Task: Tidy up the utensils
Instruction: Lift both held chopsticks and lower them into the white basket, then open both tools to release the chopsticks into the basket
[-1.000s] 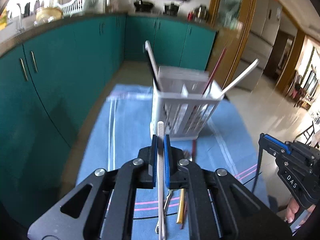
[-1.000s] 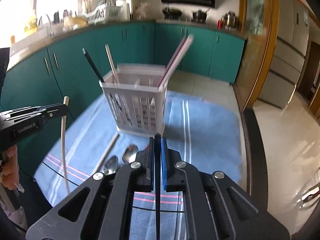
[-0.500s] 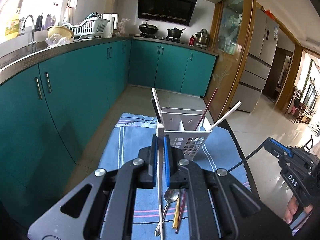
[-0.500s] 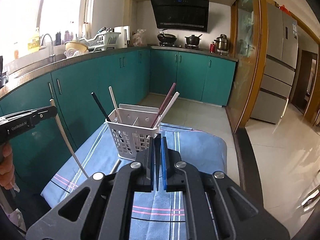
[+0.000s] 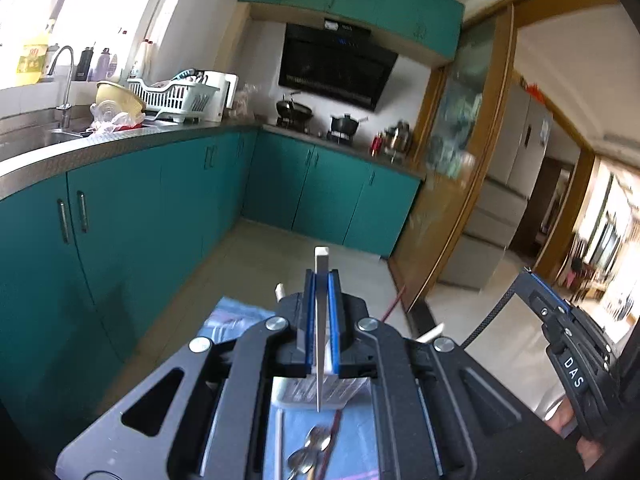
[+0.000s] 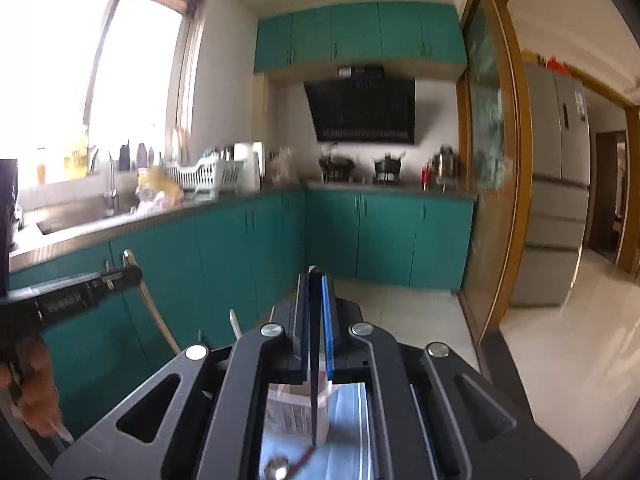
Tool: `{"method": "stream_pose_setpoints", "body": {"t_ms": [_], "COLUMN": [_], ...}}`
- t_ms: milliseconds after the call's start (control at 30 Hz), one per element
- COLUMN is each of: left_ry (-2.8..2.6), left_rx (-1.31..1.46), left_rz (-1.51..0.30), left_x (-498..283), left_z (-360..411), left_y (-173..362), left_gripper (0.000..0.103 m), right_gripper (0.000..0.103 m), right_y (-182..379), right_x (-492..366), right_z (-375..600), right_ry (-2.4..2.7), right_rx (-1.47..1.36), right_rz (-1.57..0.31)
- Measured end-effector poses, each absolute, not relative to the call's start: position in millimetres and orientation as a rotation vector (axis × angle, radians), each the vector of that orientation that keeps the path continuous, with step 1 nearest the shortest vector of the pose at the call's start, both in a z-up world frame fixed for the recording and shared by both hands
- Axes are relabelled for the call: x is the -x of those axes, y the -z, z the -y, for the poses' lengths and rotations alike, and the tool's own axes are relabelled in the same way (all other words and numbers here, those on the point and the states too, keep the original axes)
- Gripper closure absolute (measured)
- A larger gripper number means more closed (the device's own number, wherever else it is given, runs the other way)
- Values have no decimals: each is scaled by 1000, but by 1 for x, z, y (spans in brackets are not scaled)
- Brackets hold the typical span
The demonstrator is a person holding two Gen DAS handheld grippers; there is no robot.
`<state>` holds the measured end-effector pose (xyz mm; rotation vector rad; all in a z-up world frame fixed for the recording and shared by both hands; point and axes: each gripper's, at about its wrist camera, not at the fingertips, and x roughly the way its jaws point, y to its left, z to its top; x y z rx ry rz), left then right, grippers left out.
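My left gripper (image 5: 321, 276) is shut on a pale chopstick (image 5: 319, 360) that hangs down between its blue pads. My right gripper (image 6: 316, 280) is shut on a black chopstick (image 6: 315, 380). Both are held high above the white slotted basket (image 5: 304, 394), which shows only through the gaps in the gripper bodies (image 6: 286, 408). Chopstick ends stick up from the basket beside my left fingers (image 5: 280, 290). Spoons (image 5: 310, 454) lie on the blue cloth below. Each view shows the other gripper at its side: the right gripper (image 5: 530, 278) and the left gripper (image 6: 132, 274).
Teal cabinets (image 5: 120, 240) with a steel counter, sink and dish rack (image 5: 172, 96) run along the left and back. A stove with pots (image 6: 360, 168) stands under a black hood. A wooden door frame (image 6: 504, 200) and a fridge (image 6: 556, 184) are on the right.
Both grippers have risen and tipped upward, each still holding its chopstick. The basket has dropped low in both views and is now mostly hidden behind the gripper bodies.
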<state>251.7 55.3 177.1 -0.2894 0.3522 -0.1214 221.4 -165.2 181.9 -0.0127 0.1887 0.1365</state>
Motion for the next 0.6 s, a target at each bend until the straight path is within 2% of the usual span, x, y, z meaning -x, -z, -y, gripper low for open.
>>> {"method": "stream_pose_setpoints", "body": {"t_ms": [267,600], "left_ry": [37,20], "left_rx": [362,302], "left_rz": [-288,-380], "left_x": [-296,-339], "left_z": [-64,-49], "left_y": [-190,-137], "left_gripper": [97,97], "right_gripper": [96,96], "right_y": [-199,-144], "right_x": [-262,-319], "right_z": [138,154], "right_ry": [-81,-102], "right_rx": [64,-19], "right_rz": [-104,-168]}}
